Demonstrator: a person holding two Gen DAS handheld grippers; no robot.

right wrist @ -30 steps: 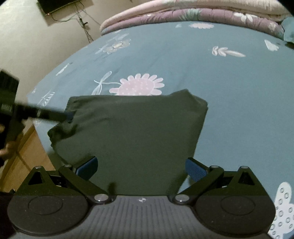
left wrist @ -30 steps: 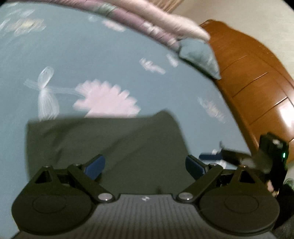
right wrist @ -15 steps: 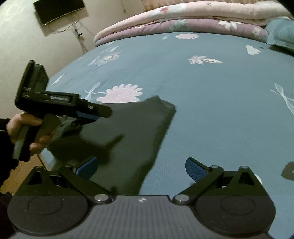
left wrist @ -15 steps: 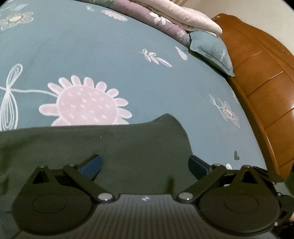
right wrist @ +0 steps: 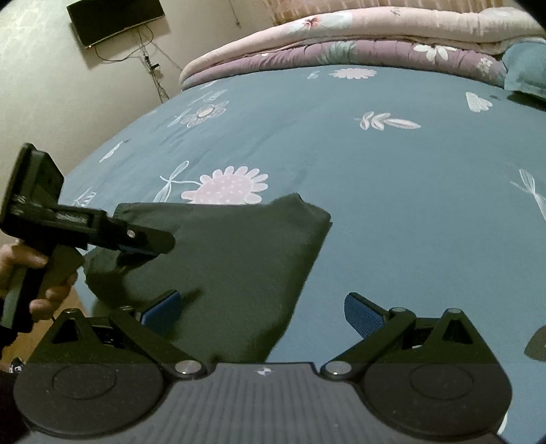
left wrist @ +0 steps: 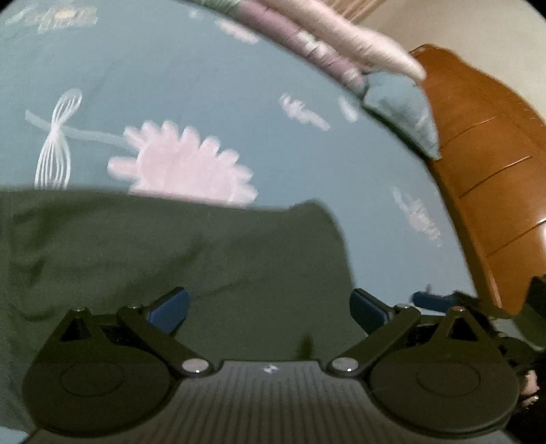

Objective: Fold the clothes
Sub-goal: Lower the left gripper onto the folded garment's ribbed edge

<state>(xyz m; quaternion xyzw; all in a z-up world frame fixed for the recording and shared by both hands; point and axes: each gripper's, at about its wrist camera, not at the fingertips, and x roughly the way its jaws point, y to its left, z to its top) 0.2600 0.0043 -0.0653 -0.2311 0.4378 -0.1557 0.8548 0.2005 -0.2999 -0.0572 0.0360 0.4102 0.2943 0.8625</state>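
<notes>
A dark green garment (right wrist: pixel 239 259) lies folded flat on the teal flowered bedsheet (right wrist: pixel 392 191), near the bed's left edge. My left gripper (left wrist: pixel 268 307) hovers open over the garment (left wrist: pixel 170 249), nothing between its fingers. In the right wrist view the left gripper (right wrist: pixel 160 244) reaches in from the left, held by a hand (right wrist: pixel 41 280), above the cloth's left part. My right gripper (right wrist: pixel 262 307) is open and empty, straddling the garment's right edge. One of its blue fingertips (left wrist: pixel 430 300) shows at the right of the left wrist view.
Folded pink and purple quilts (right wrist: pixel 358 44) are stacked at the far side of the bed, beside a teal pillow (left wrist: pixel 406 109). A wooden headboard (left wrist: pixel 484 170) runs along the right. A wall-mounted TV (right wrist: pixel 116 20) hangs beyond the bed's left edge.
My right gripper has shifted from over the garment's middle to its right edge. The left gripper has come in over the cloth's left part; its view is blurred by motion. The garment lies unchanged.
</notes>
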